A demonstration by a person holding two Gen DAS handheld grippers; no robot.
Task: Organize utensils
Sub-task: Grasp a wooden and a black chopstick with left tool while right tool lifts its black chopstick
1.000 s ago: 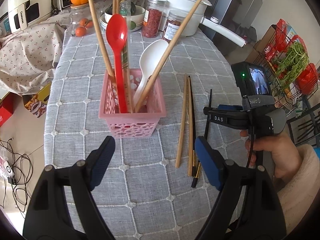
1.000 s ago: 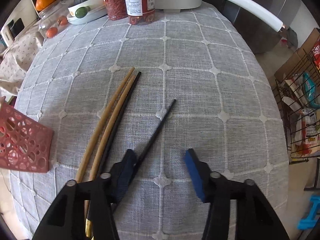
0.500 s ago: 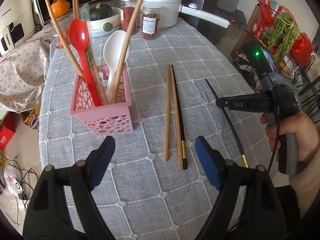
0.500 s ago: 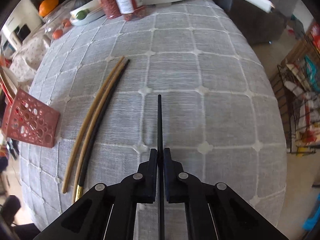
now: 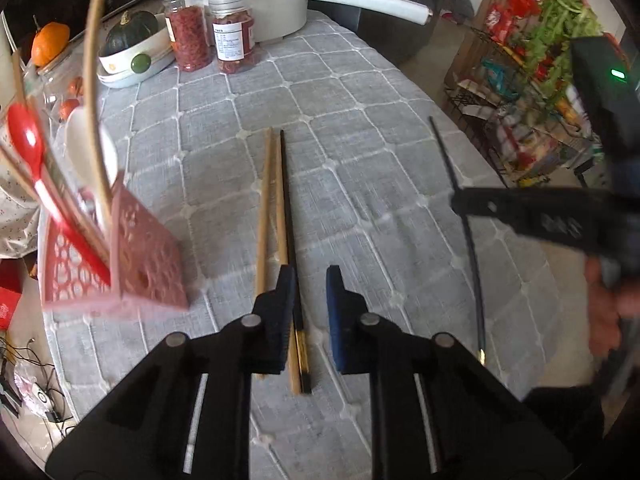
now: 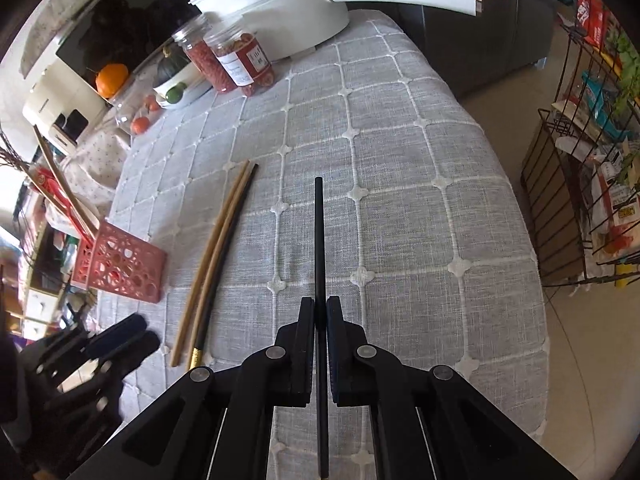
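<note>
Two wooden chopsticks point(image 5: 266, 200) and a black chopstick point(image 5: 286, 200) lie side by side on the grey checked tablecloth point(image 5: 360, 140). My left gripper point(image 5: 310, 276) hovers over their near ends, and its jaws are closing. The black chopstick sits between them against the left pad, and a gap still shows at the right pad. My right gripper point(image 6: 318, 304) is shut on a second black chopstick point(image 6: 318, 240), held off the cloth and pointing away. The pink basket point(image 5: 148, 264) at the left holds a red spoon point(image 5: 28, 140), a white spoon point(image 5: 86, 148) and chopsticks.
A white pot point(image 5: 260, 0) with a long handle, two jars point(image 5: 188, 36) and a bowl holding a squash point(image 5: 128, 52) stand at the table's far end. A wire rack of groceries point(image 5: 540, 80) stands past the right table edge.
My left gripper slid right from the basket to the three lying chopsticks and its jaws narrowed. My right gripper shut on the lone black chopstick and lifted it off the cloth.
</note>
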